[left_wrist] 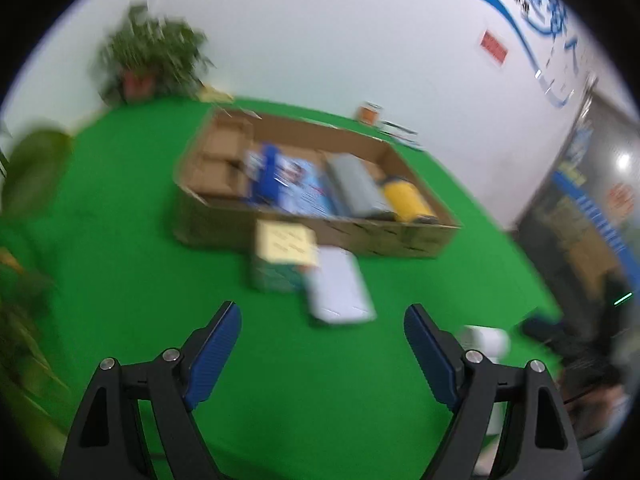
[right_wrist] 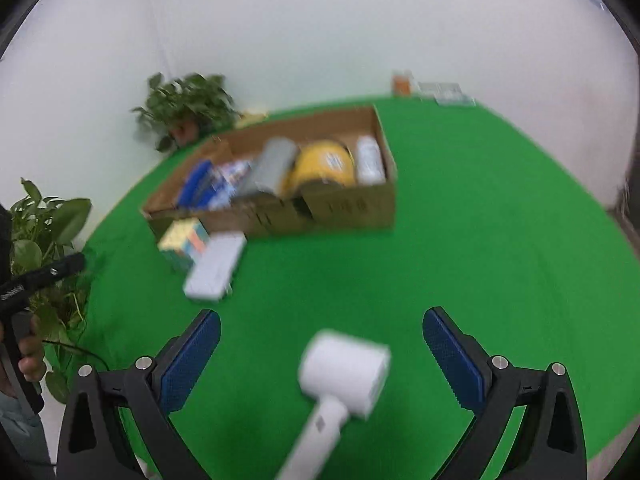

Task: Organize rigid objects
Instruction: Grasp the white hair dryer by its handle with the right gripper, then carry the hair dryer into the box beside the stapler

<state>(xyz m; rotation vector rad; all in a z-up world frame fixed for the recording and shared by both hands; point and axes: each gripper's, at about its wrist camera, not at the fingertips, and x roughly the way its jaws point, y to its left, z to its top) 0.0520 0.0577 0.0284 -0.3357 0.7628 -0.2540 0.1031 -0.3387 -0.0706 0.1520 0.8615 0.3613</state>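
Table: a green cloth-covered tabletop (right_wrist: 460, 240) against a white wall; both views are blurred.

Box: a shallow brown cardboard box (left_wrist: 224, 224) sits on the far part of the cloth, open at the top.

Box contents: a blue flat pack (left_wrist: 267, 172) and a printed light-blue booklet (left_wrist: 304, 190) lie toward the left; a grey cylinder-like case (left_wrist: 354, 186) lies beside them, then a yellow rounded container (left_wrist: 406, 200). In the right wrist view a white cylindrical bottle (right_wrist: 369, 160) lies at the right end, just beside the yellow container.

Outside the box: a small carton with a pale yellow top (left_wrist: 286, 242) stands just in front of the box's near wall, and a flat pale grey rectangular case (left_wrist: 340, 292) lies against its near right side.

White tool: a white hammer-shaped device with a drum head and a straight handle (right_wrist: 344, 368) lies on the cloth near the right gripper, well apart from the box.

Left gripper (left_wrist: 322, 320): fingers spread wide, nothing between them, above bare cloth near the grey case.

Right gripper (right_wrist: 322, 324): fingers spread very wide; the white device's head lies in the gap, the blue pads (right_wrist: 452, 356) clear of it.

Surroundings: leafy potted plants (right_wrist: 188, 108) stand at the far left; small cartons (right_wrist: 402, 82) sit at the far edge.

Person: a hand (right_wrist: 30, 354) shows at the left edge of the right wrist view.
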